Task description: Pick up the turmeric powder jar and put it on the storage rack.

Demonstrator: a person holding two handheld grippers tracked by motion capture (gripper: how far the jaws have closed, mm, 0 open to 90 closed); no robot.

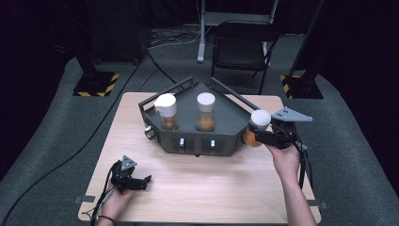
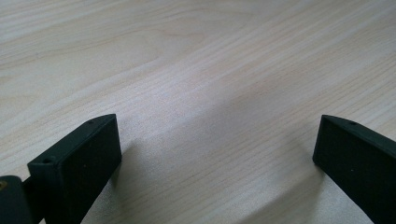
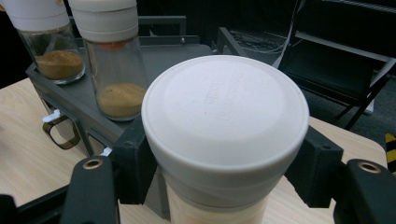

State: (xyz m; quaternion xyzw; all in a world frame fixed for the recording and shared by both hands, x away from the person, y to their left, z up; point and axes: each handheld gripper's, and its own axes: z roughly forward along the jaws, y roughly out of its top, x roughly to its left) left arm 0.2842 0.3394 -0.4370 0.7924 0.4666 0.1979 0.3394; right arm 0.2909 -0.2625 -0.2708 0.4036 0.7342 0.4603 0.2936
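A dark grey angular tray (image 1: 230, 120) stands at the middle back of the wooden table. On it are two glass spice jars with white lids and brown powder, one at the left (image 1: 166, 111) and one in the middle (image 1: 205, 111). My right gripper (image 1: 256, 136) is shut on a third such jar (image 1: 259, 123), held just off the tray's right corner. In the right gripper view its white lid (image 3: 225, 112) sits between the jaws, with the other two jars (image 3: 112, 60) behind. My left gripper (image 1: 141, 182) rests open near the table's front left, its jaws wide over bare wood (image 2: 219, 93).
A black chair (image 1: 242, 47) and stand bases with yellow-black tape (image 1: 96, 84) are on the grey floor beyond the table. A small metal handle (image 1: 149, 133) hangs at the tray's left front. Cables trail across the floor at the left.
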